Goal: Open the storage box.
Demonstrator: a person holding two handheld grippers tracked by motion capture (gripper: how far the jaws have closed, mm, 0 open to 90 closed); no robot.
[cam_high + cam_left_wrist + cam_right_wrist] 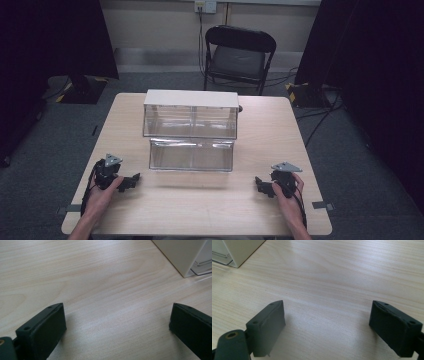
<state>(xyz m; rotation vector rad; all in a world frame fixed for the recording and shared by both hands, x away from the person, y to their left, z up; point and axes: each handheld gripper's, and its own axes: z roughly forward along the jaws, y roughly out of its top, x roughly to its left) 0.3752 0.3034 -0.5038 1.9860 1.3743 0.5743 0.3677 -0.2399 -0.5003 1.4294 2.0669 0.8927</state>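
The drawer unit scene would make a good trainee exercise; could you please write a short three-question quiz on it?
1. True or false: the left gripper grips the clear drawer.
2. Which drawer of the drawer unit is pulled out? A) upper B) lower
3. Fill in: behind the table stands a black folding ____.

Key: 1 false, both the left and the right gripper rest open on the table, apart from the unit. 2 B. 3 chair.

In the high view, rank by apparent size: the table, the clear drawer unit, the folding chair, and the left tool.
1. Table, largest by far.
2. Clear drawer unit.
3. Folding chair; it stands farther from the camera, so its place against the drawer unit is unsure.
4. Left tool, smallest.
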